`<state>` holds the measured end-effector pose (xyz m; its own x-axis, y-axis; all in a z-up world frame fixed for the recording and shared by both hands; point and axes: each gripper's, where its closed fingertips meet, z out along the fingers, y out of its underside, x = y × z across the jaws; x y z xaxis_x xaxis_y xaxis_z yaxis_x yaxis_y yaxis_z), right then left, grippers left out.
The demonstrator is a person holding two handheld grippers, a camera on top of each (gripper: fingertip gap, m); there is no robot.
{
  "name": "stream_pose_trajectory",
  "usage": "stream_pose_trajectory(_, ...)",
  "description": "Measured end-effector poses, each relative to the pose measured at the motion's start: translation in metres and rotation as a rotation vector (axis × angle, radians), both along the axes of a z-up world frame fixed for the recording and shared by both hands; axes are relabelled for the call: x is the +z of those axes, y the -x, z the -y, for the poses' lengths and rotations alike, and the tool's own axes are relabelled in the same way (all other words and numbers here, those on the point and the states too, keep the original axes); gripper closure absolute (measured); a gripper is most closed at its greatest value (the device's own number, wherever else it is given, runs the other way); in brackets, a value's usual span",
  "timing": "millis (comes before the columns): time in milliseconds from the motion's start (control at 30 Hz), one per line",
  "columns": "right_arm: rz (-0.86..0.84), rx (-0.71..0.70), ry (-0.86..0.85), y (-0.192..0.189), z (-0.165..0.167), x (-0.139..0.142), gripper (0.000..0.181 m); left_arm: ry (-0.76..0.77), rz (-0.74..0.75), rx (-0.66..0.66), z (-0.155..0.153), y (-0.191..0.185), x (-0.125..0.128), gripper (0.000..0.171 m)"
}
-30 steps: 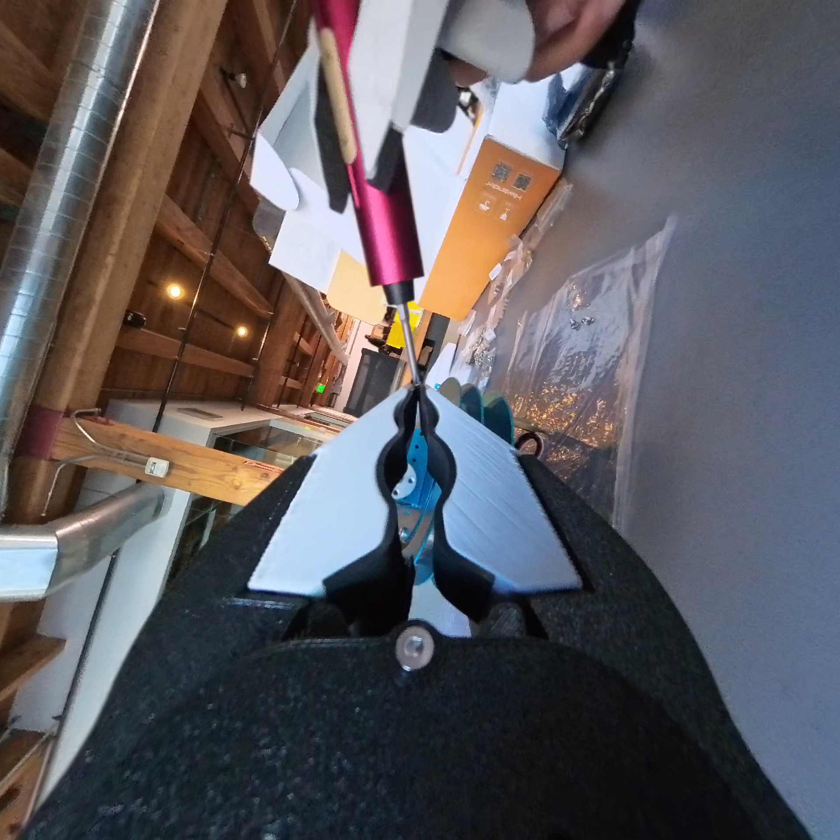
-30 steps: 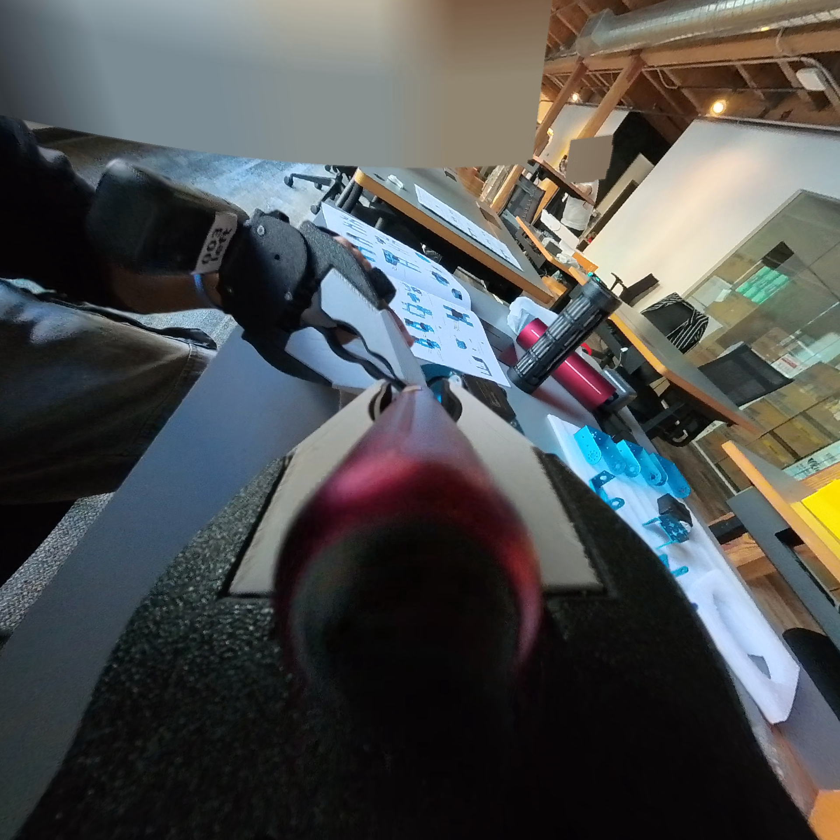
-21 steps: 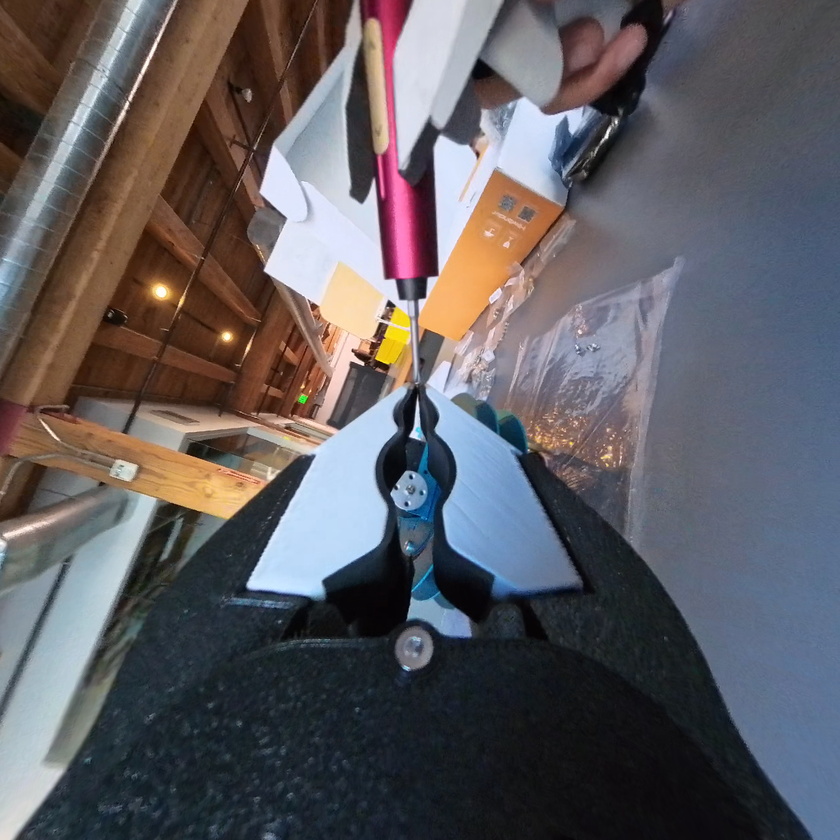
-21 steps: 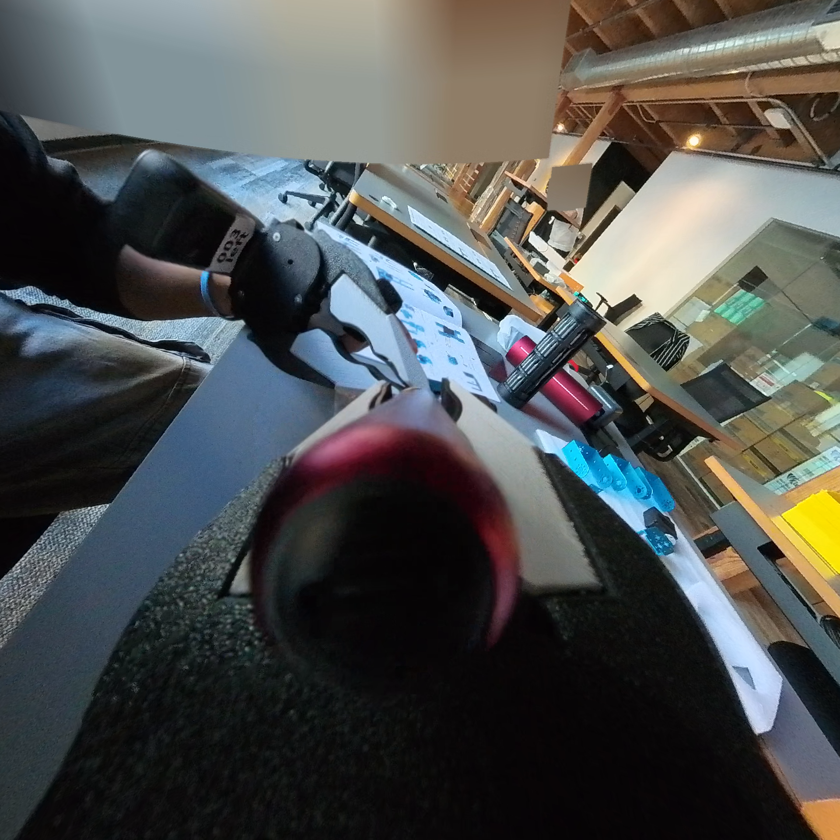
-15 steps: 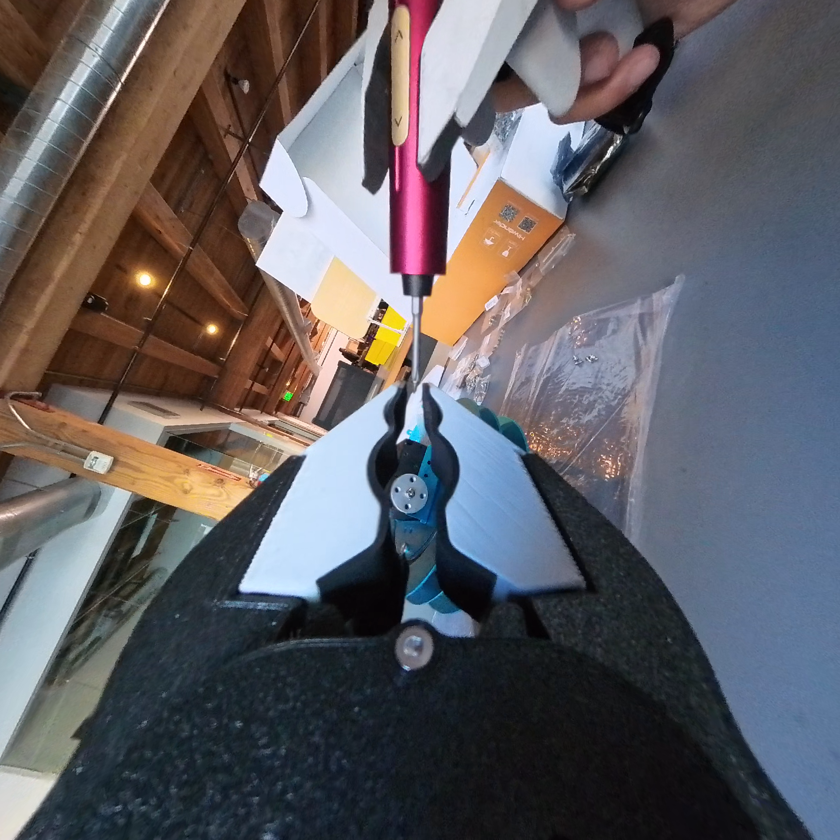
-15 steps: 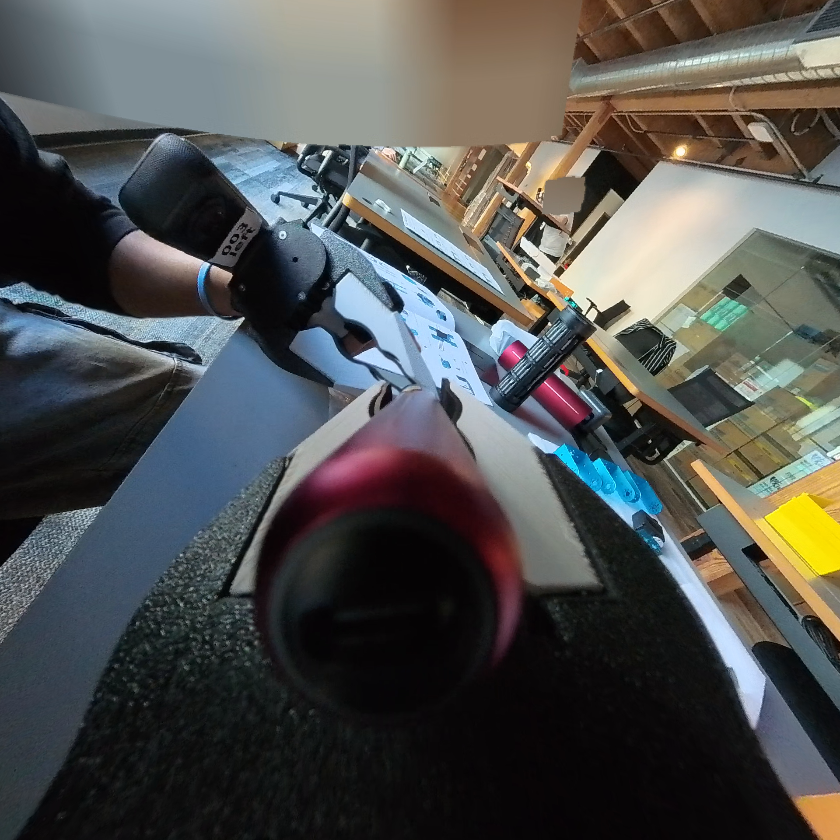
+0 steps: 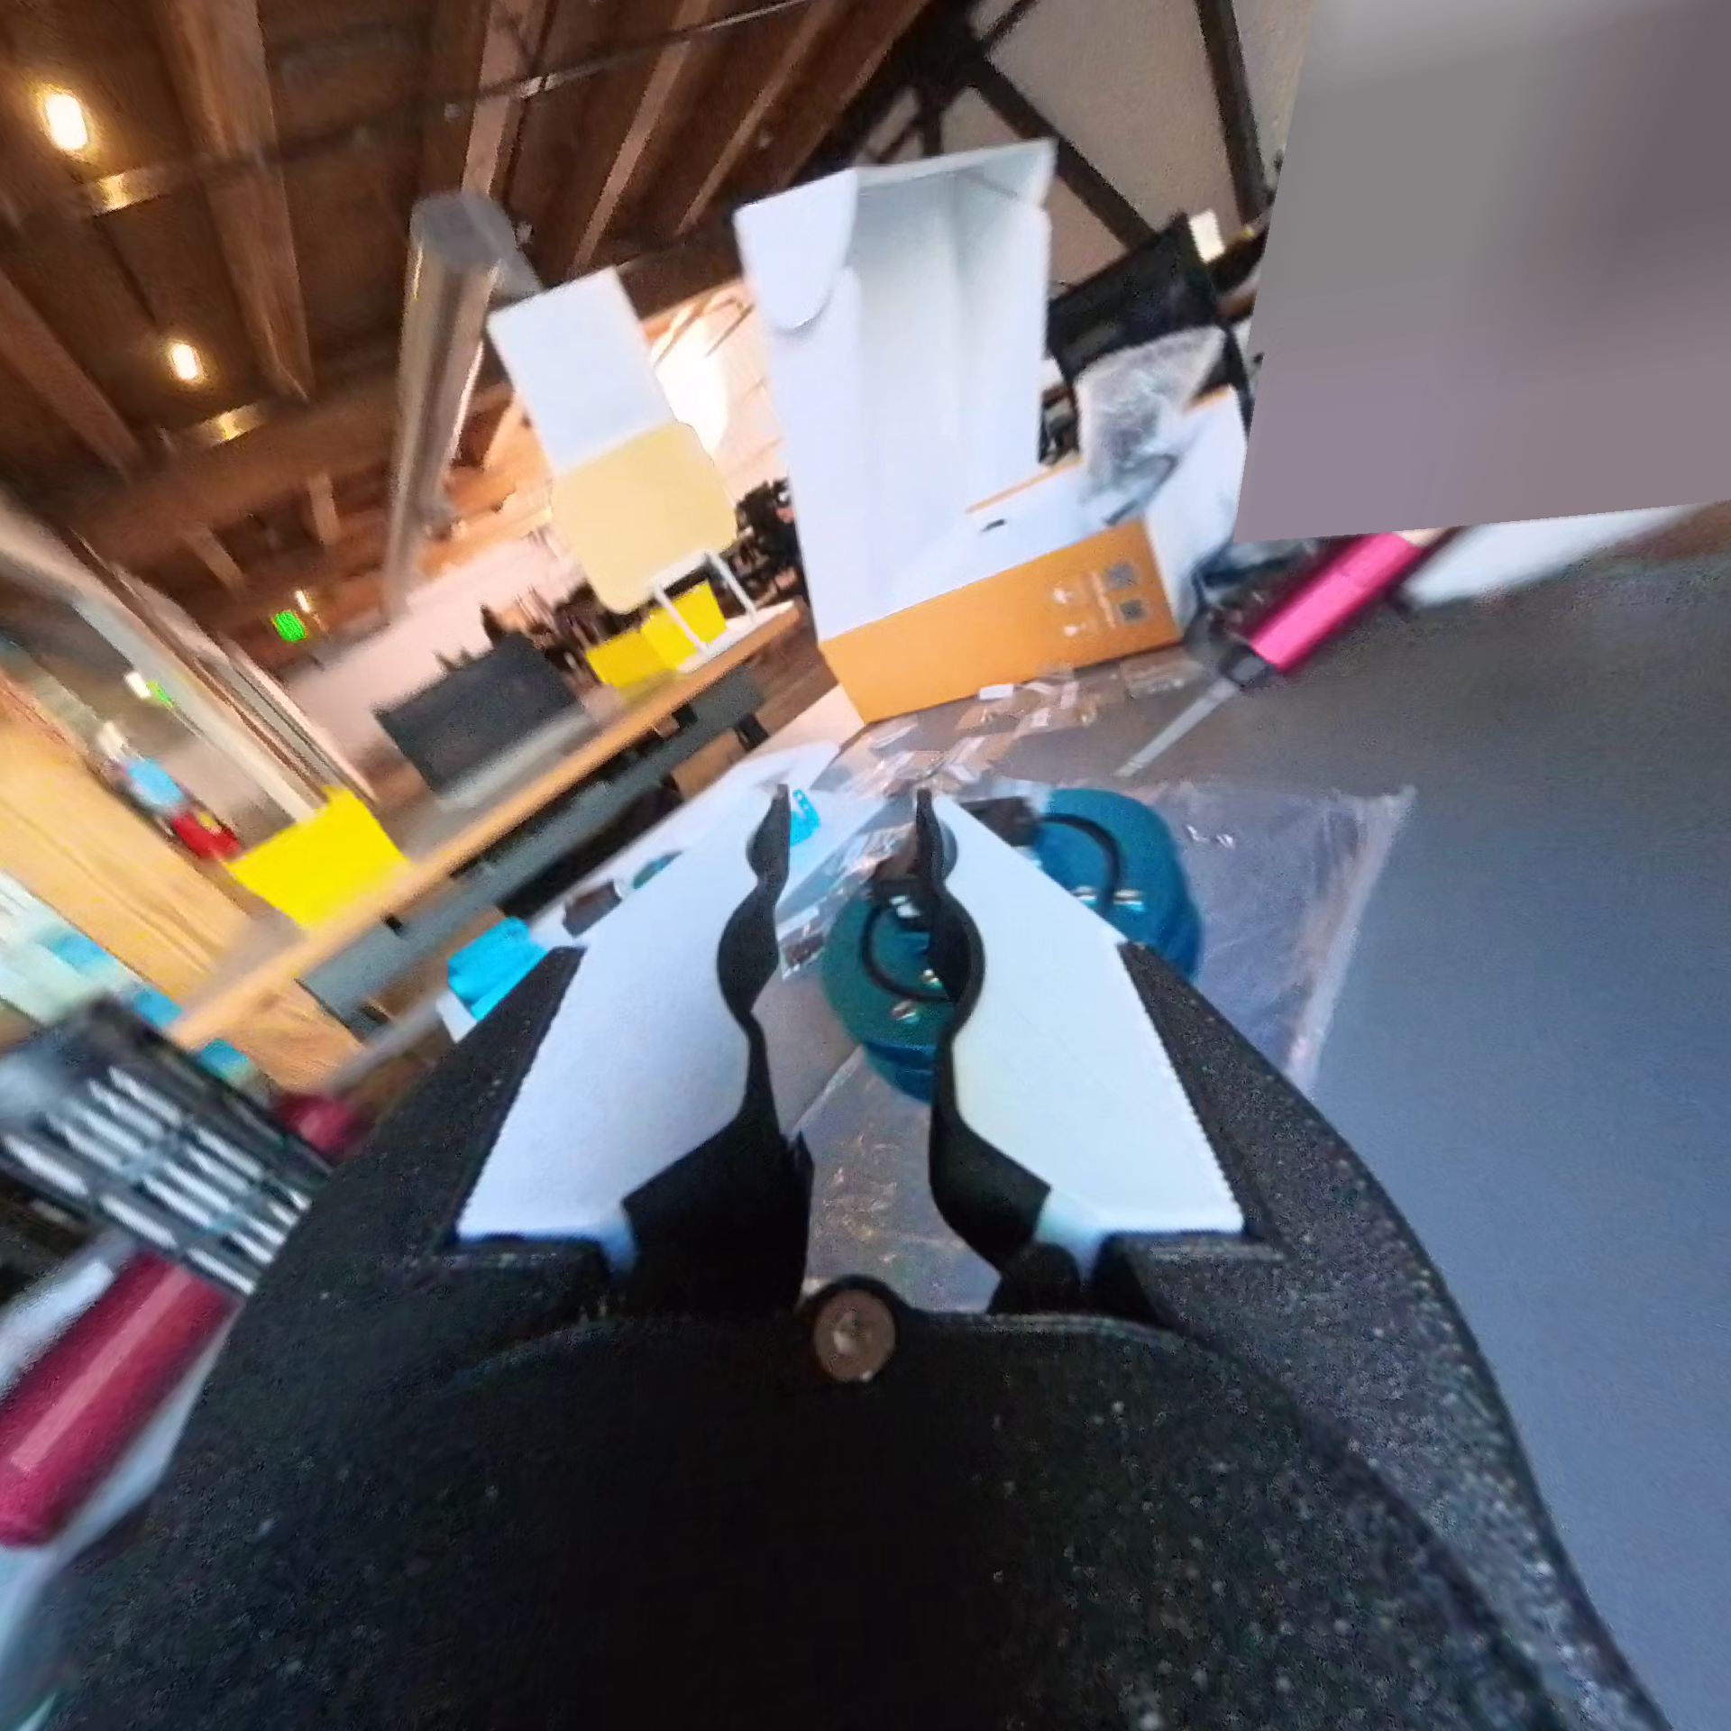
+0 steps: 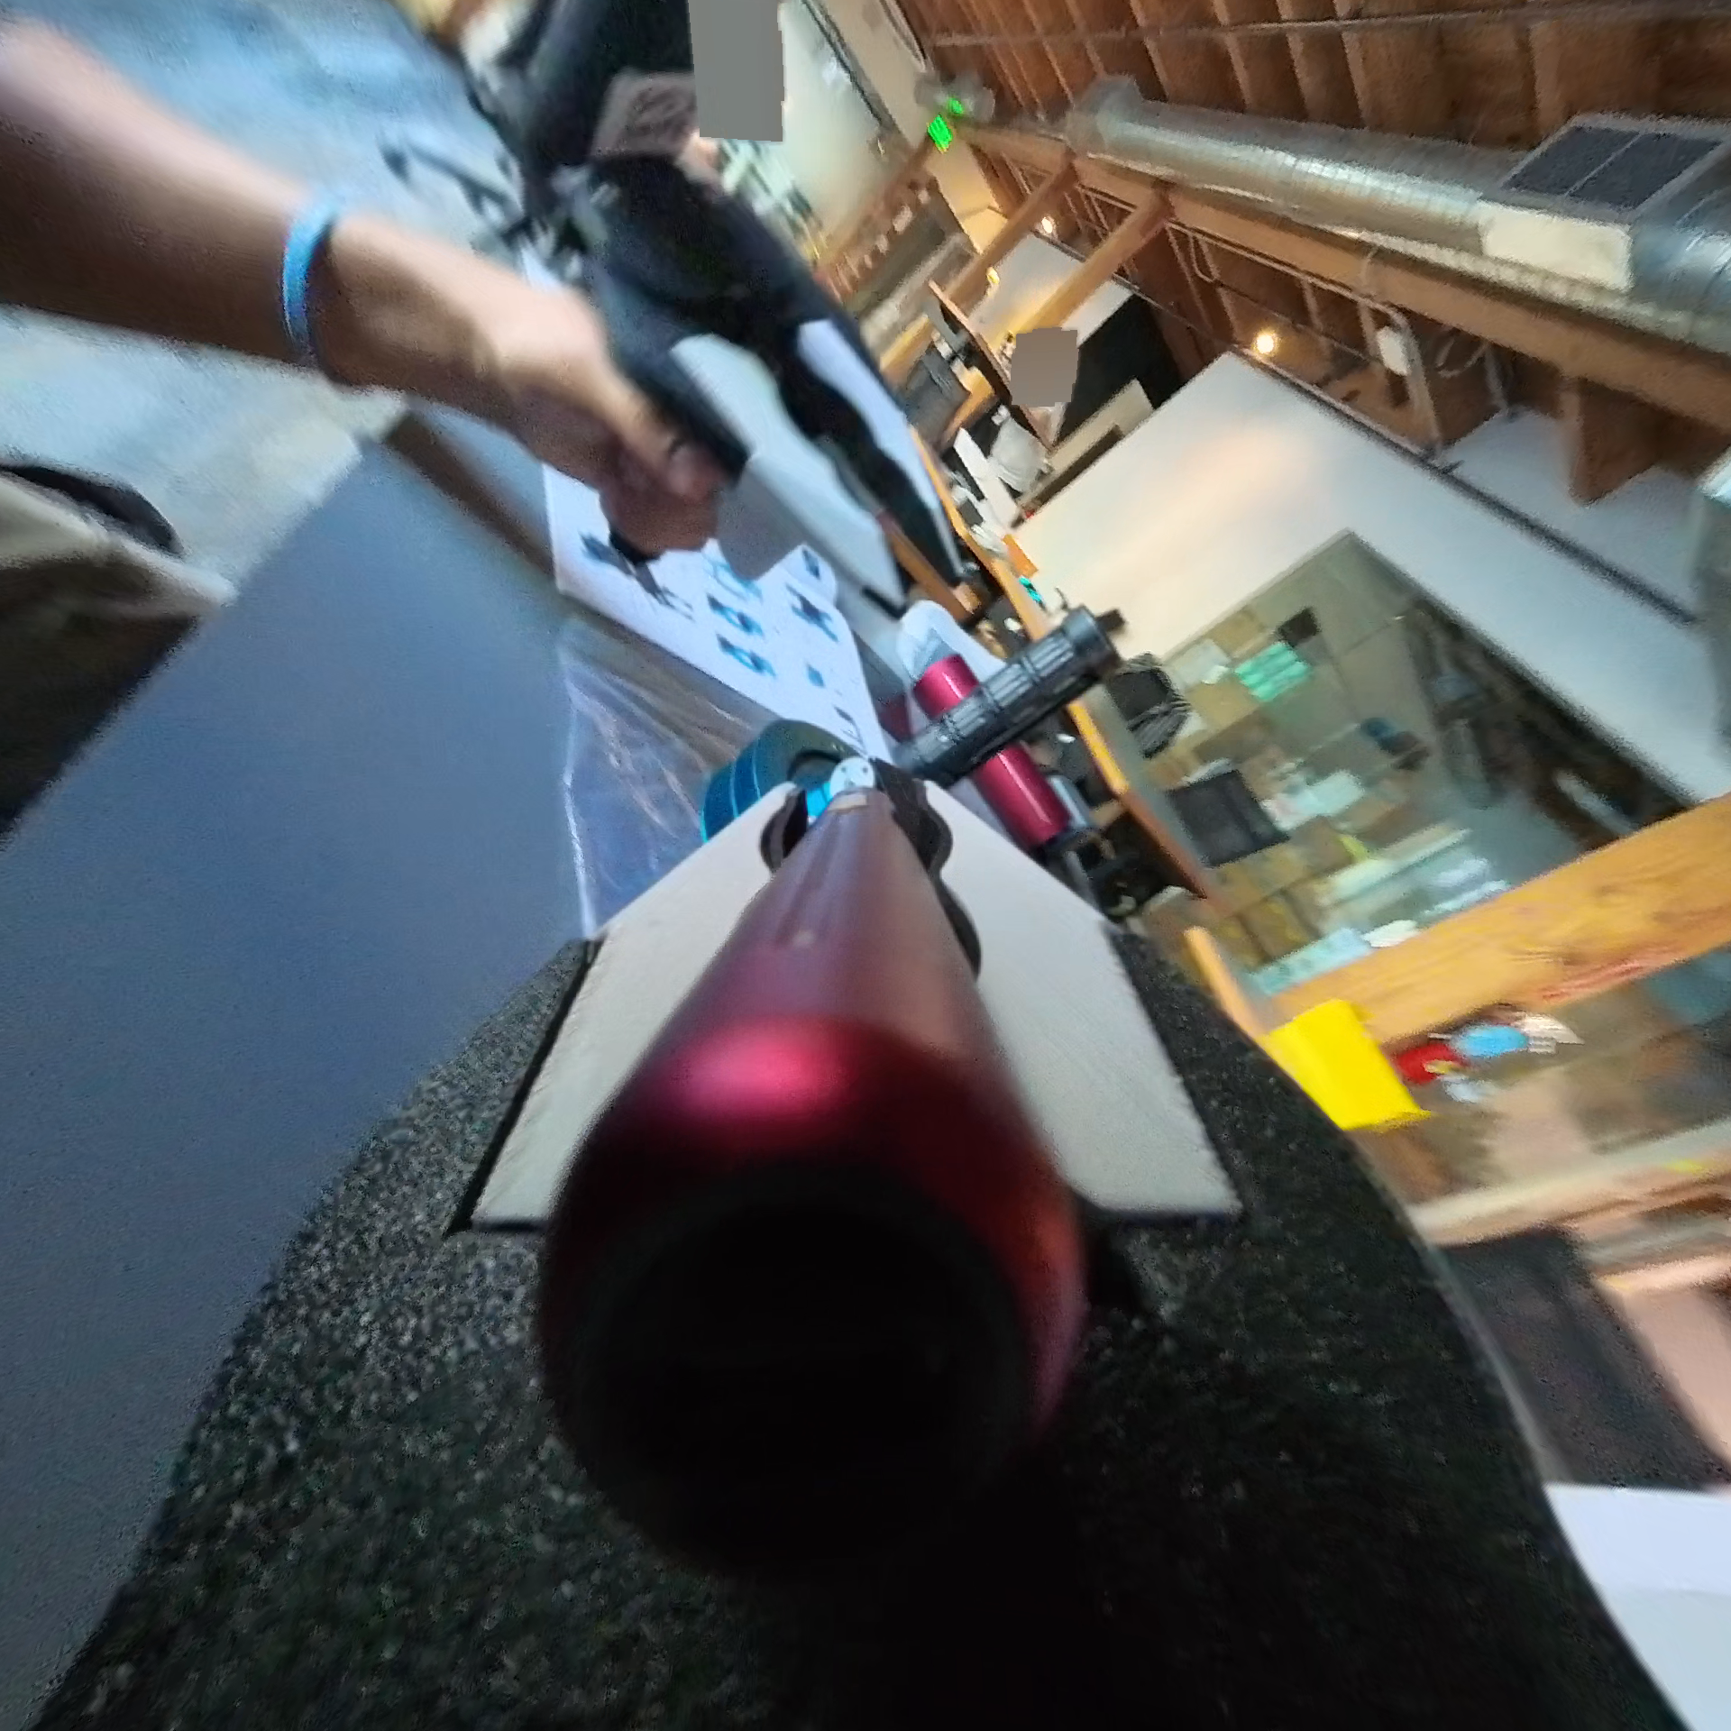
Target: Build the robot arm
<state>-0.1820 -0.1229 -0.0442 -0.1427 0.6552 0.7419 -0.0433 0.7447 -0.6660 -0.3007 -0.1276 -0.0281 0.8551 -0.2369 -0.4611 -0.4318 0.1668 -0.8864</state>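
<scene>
tool on the right [image 8: 848, 820] clamps the red screwdriver [image 8: 824, 1077], left tool [image 7: 848, 824] gapes empty above teal wheels [image 7: 895, 974]; steady both.

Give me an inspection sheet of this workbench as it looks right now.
Surface: dark grey table, partly covered by a clear plastic bag.
Job's things: red electric screwdriver; blue wheels lying on the bag.
Clutter: open orange and white box, printed instruction sheet, small packets, black and red cylinders.
Grippers: left tool open, holding nothing, above the wheels; right tool shut on the screwdriver.
Cables: nothing seen.
Surroundings: wooden beams, metal duct, other desks, yellow bins.
</scene>
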Motion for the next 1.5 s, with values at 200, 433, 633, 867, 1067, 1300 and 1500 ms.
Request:
stream_pose_trajectory(200, -0.039, -0.139, -0.325, 0.013, 0.012, -0.019, 0.160, 0.103, 0.290, -0.020, -0.044, 0.052, 0.006, 0.145)
stream_pose_trajectory(433, -0.030, -0.235, -0.435, 0.026, 0.011, -0.031, 0.159, 0.121, 0.352, -0.088, -0.057, 0.036, 0.002, 0.144)
stream_pose_trajectory(633, -0.016, -0.252, -0.438, 0.032, 0.011, -0.034, 0.160, 0.128, 0.399, -0.076, -0.056, 0.044, -0.001, 0.145)
stream_pose_trajectory(867, -0.012, -0.252, -0.435, 0.033, 0.011, -0.035, 0.159, 0.131, 0.332, -0.068, -0.056, 0.037, -0.006, 0.145)
stream_pose_trajectory(1067, -0.004, -0.255, -0.423, 0.033, 0.008, -0.035, 0.160, 0.130, 0.283, -0.066, -0.055, 0.030, -0.009, 0.145)
stream_pose_trajectory(1300, 0.001, -0.247, -0.430, 0.035, 0.010, -0.037, 0.160, 0.127, 0.276, -0.061, -0.055, 0.031, -0.009, 0.145)
stream_pose_trajectory(1500, -0.001, -0.256, -0.431, 0.036, 0.007, -0.035, 0.159, 0.126, 0.269, -0.062, -0.055, 0.030, -0.009, 0.145)
